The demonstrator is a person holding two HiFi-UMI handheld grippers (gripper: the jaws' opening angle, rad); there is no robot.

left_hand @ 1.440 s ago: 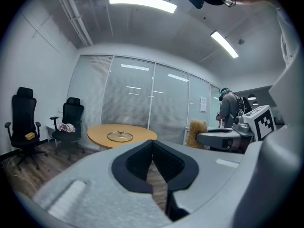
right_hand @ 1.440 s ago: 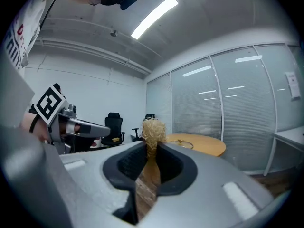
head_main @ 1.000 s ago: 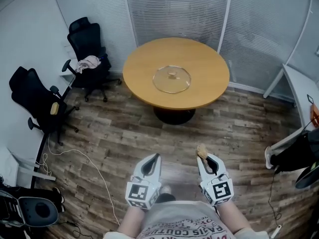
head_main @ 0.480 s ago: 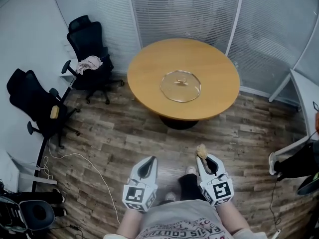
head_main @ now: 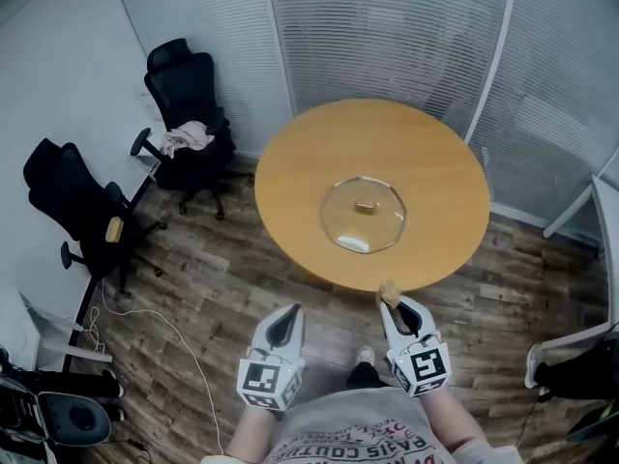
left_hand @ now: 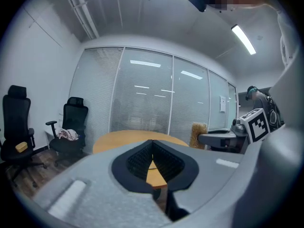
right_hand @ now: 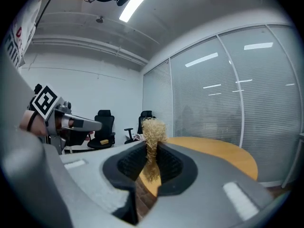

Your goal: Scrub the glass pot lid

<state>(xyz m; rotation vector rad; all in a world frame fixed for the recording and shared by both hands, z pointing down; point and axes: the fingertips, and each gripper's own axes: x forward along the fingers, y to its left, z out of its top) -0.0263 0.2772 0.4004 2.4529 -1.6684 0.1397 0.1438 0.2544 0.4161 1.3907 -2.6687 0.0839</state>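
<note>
The left gripper (head_main: 296, 309) is fully closed and holds nothing. Ahead, the glass pot lid (head_main: 364, 214) lies knob-up on the round table (head_main: 290, 162), which now stands nearer than a second ago, its edge just beyond both grippers. The right gripper (head_main: 393, 305) is clamped on a tan scrubber (head_main: 390, 291); scrubbing has not begun but is likely close.

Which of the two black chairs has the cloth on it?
The far chair by the blinds: a pale cloth lies on its seat. The near chair by the wall carries only a small yellow thing.
</note>
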